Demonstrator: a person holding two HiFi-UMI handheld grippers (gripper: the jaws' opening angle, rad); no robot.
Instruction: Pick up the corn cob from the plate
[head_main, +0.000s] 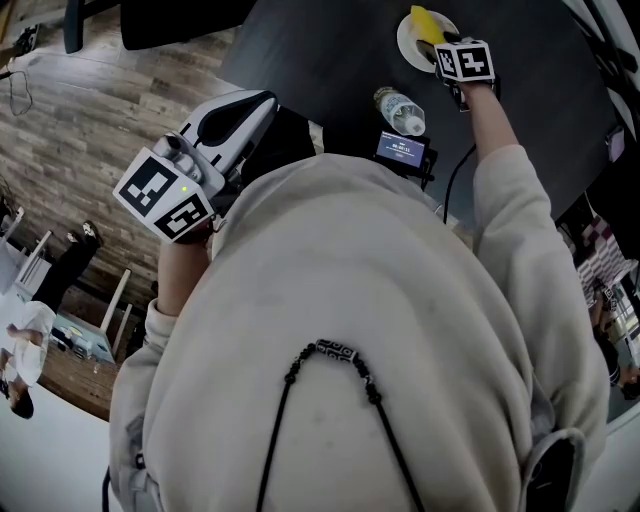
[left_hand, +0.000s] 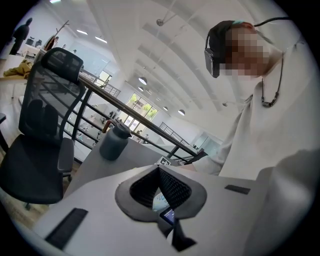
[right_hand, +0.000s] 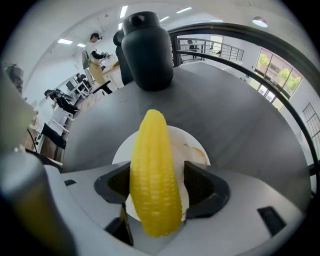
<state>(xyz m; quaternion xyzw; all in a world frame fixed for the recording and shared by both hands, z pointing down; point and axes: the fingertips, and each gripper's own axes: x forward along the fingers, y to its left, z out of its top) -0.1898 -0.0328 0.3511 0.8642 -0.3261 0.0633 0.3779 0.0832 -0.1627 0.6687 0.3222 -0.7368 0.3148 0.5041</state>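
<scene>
Corn cob (right_hand: 152, 175) lies on white plate (right_hand: 195, 145) on table (right_hand: 240, 125), btw wide-apart jaws of right claw (right_hand: 159, 186), not yet pinched; looks light, stiff, bumpy but prob. slick, so grip mid-length across girth; left claw (left_hand: 161, 189) closed, empty, well off.

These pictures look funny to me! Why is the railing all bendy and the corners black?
Right gripper view: the wide-angle lens bows the railing and blacks out the corners, and the close corn cob looks giant. Left gripper view: same round dark rim, bright ceiling lights. Head view: even light, no strong glare.
</scene>
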